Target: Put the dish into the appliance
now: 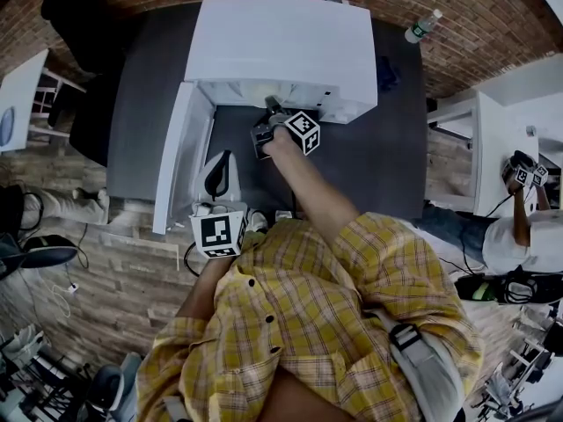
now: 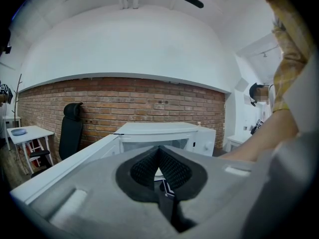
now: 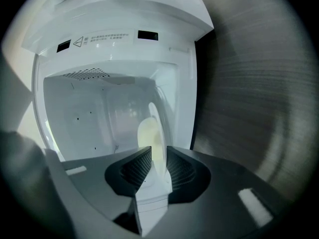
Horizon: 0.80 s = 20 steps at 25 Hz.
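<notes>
Black ribbed pads [image 3: 135, 169] of the right gripper [image 3: 158, 157] stand apart around a pale round dish [image 3: 148, 133].
The dish's rim sits between them unpressed, the rest inside the open white microwave oven [image 3: 119, 29] on the dark grey table [image 3: 249, 83]. Nearer and left, beside the oven's open door [image 1: 180, 156], the left gripper [image 2: 159, 153] has its pads together, empty.

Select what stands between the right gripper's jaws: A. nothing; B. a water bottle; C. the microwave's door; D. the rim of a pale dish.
D: the right gripper view shows the pale dish edge-on between the parted jaws of the right gripper, with the open cavity of the white microwave behind it.
</notes>
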Tool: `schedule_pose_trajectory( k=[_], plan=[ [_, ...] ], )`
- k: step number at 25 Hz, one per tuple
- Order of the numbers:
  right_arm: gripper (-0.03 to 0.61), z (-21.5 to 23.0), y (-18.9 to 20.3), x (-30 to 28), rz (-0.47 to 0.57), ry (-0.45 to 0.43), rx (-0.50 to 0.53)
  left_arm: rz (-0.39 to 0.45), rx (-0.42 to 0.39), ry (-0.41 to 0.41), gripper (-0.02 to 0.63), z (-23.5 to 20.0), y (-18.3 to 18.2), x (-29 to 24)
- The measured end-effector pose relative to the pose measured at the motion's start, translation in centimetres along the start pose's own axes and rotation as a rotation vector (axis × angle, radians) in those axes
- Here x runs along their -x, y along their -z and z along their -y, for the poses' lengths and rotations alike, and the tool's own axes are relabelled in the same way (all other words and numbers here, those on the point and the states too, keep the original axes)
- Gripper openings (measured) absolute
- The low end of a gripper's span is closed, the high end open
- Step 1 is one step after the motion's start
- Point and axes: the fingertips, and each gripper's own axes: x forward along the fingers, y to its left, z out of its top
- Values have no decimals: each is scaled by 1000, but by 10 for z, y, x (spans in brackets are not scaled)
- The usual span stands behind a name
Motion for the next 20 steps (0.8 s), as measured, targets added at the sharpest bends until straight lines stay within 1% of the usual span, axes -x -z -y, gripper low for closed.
schedule_pose_trajectory(
  k=[6,20],
  plan=[
    [98,3,0,4,-9,12,42,22,-3,4,-2,1,-6,3],
    [94,6,3,27,-21,10,47,35,6,16,-2,5,-10,11]
  ],
)
